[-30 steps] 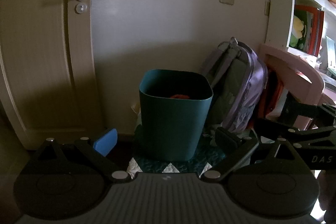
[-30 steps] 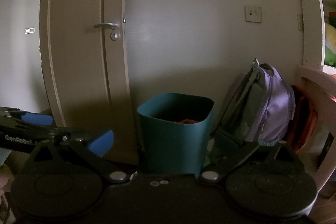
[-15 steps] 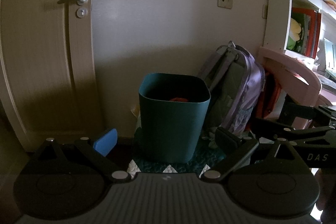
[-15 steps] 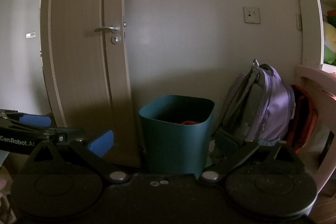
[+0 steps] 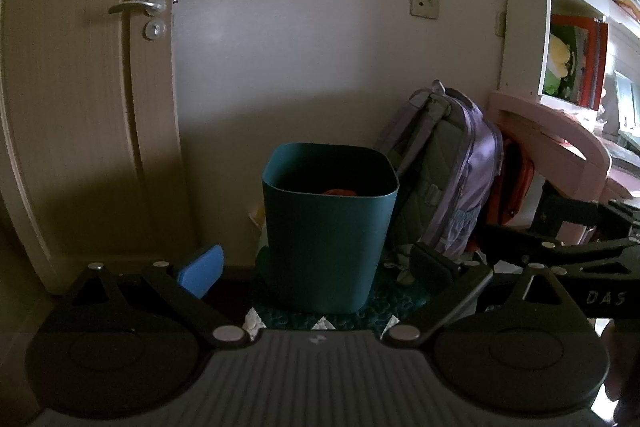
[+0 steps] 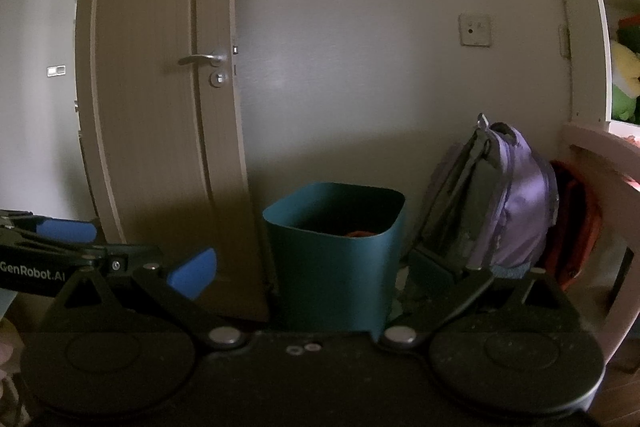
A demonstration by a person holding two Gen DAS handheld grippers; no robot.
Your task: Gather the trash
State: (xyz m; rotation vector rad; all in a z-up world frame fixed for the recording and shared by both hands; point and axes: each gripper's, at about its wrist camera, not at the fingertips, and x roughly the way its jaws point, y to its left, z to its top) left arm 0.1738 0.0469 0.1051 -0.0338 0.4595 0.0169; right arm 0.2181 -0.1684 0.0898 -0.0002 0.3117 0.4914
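A teal waste bin [image 5: 328, 227] stands on the floor against the wall, with something orange-red [image 5: 340, 191] inside it. It also shows in the right wrist view [image 6: 336, 255]. My left gripper [image 5: 316, 267] is open and empty, its fingers wide apart in front of the bin. My right gripper [image 6: 312, 273] is open and empty too, facing the bin from a little further back. White crumpled scraps [image 5: 254, 319] lie on the dark green mat [image 5: 384, 301] at the bin's foot.
A purple backpack [image 5: 448, 183] leans on the wall right of the bin, with an orange bag [image 5: 516, 187] behind it. A pink chair [image 5: 560, 147] and white shelves [image 5: 576, 27] stand at the right. A closed door [image 5: 88, 87] is at the left.
Both grippers have drawn back and risen slightly, so the bin looks a little smaller and lower. Both stay open and empty.
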